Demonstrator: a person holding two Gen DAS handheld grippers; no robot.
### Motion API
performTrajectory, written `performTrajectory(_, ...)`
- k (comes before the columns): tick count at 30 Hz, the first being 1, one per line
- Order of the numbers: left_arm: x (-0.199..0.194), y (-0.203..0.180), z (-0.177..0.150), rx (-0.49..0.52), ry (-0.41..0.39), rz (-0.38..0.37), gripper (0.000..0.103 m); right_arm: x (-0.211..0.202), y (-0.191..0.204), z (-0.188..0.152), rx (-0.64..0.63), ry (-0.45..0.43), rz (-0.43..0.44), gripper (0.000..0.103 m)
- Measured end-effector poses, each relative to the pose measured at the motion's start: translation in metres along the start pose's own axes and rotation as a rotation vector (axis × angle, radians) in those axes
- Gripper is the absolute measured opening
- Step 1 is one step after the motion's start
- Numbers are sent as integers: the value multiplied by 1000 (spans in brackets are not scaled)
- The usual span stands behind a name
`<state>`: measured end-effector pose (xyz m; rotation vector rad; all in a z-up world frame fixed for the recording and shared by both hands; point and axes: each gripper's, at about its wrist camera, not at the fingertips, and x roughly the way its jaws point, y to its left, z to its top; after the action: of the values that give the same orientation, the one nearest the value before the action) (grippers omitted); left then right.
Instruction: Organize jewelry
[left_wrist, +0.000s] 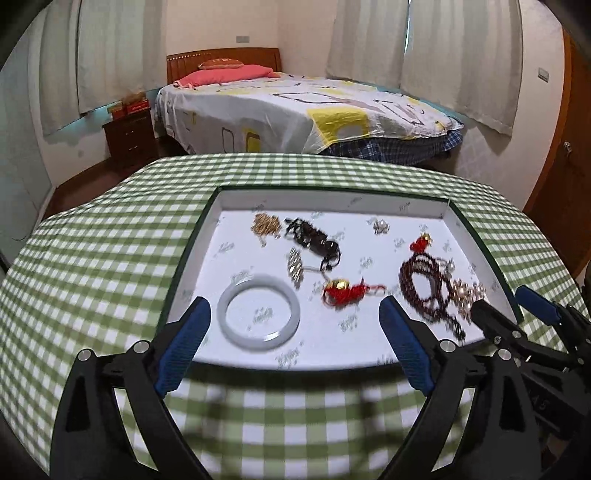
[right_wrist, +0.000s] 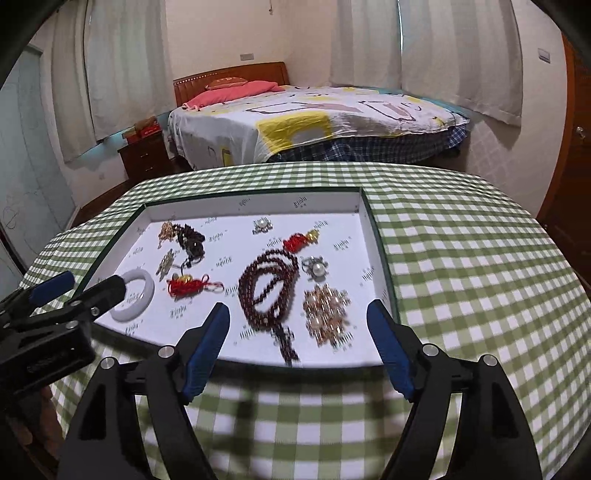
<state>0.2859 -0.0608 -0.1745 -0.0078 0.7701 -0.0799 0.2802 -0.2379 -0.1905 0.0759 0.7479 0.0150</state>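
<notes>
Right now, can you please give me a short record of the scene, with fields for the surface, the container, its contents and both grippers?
surface: table with green checked cloth
container: shallow white tray with dark rim, open
contents: white bangle, dark red bead necklace, two red knot charms, gold-coloured brooch, pearl ring, black bead string
left hand-held gripper: open, holds nothing, above the tray's near edge
right hand-held gripper: open, holds nothing, above the tray's near edge
</notes>
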Motion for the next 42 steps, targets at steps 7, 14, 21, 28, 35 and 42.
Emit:
performTrajectory(7,-36,2,-18,0,11,3,90,-26,-1,-12,10,12,-8,74)
performTrajectory(14,-110,1,-12,13,-111,22,92,-93,6,0,-7,-96,4,76)
performTrajectory(21,-195,1,-9,20,-245,25,95,-172,16,4,-38,-212,16,78)
performTrajectory(28,-274,7,-16,-3,-374,36,98,-236,29,3,-81,-305,44,79)
performTrajectory(35,-304,12,-23,-6,-422,47,99,-263,30,1,-90,-356,53,79)
performTrajectory(42,-308,16,-29,-18,-419,51,99,-274,30,-1,-99,-387,54,79)
